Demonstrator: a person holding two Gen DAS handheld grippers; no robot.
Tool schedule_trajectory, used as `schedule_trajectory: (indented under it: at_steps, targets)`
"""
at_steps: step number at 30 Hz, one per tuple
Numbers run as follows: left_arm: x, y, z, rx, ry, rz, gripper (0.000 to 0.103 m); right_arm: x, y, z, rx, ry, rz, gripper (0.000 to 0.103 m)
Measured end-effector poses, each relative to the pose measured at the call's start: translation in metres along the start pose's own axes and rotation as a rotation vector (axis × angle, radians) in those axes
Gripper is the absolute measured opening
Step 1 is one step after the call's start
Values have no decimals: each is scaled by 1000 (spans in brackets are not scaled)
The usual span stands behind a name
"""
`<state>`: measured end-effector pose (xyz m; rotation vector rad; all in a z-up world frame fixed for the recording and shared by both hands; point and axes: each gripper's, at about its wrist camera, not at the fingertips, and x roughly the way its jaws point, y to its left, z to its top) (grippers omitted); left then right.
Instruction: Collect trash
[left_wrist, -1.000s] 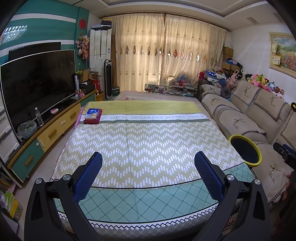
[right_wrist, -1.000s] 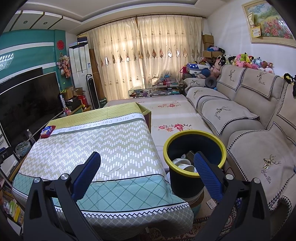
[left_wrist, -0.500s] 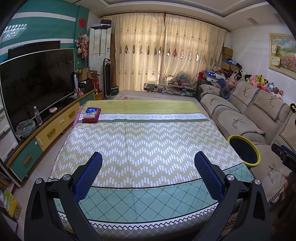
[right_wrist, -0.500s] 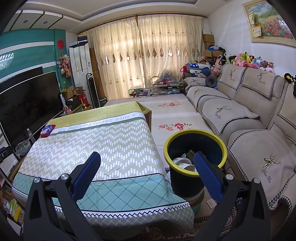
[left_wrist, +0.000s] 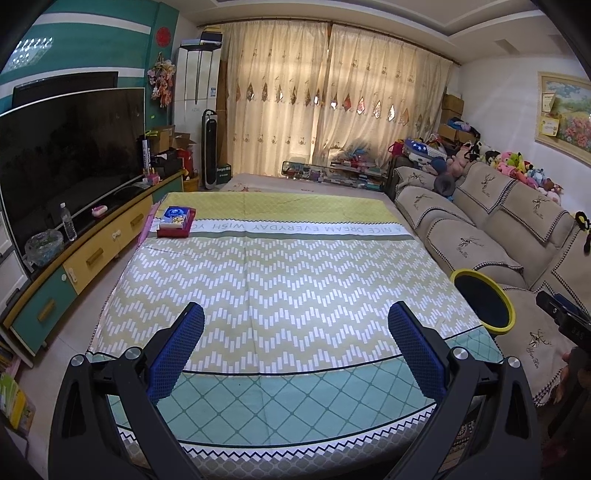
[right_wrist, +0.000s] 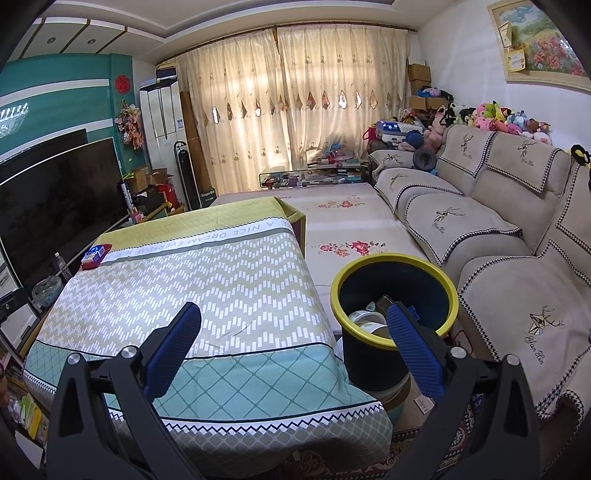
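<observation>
At 9 o'clock in the left wrist view a TV (left_wrist: 66, 155) stands on a long cabinet (left_wrist: 85, 254) that also carries a water bottle (left_wrist: 68, 222). The desk (left_wrist: 280, 280), under a zigzag-patterned cloth, fills the middle of that view, and a red box (left_wrist: 176, 221) lies on it at 11 o'clock, near its far left corner. The left gripper (left_wrist: 295, 336) hangs over the near edge of the desk at 6 o'clock, its blue fingers (left_wrist: 177, 354) released wide with nothing between them. At 3 o'clock, just beside the right edge of the desk, the yellow rim of the bin (left_wrist: 484, 299) shows, and the sofa (left_wrist: 498, 229) runs behind it with plush toys (left_wrist: 517, 170) along its back. In the right wrist view the desk (right_wrist: 207, 295) lies at 8 o'clock with the box (right_wrist: 96, 255) small at 9 o'clock. The right gripper (right_wrist: 293, 332) is released too, empty, its left finger over the near right part of the desk and its right finger (right_wrist: 413, 354) in front of the bin's near rim. The bin (right_wrist: 395, 317) stands on the floor at 4 o'clock, between desk and sofa (right_wrist: 498, 229), and holds the trash (right_wrist: 365, 321): pale round pieces low inside it, too hidden to name.
</observation>
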<state>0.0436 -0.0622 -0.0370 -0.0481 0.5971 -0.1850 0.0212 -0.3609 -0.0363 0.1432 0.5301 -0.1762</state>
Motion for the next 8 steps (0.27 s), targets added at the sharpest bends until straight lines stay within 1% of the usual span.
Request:
schedule_trajectory:
  at_steps: [4, 7, 8]
  targets:
    - [24, 14, 8, -24, 45, 21, 98, 11, 5, 8, -20, 10, 7, 96]
    - [54, 26, 16, -18, 69, 54, 98, 34, 14, 20, -19, 35, 55, 96]
    - [70, 31, 21, -14, 79, 77, 98, 45, 18, 25, -19, 48, 72, 96]
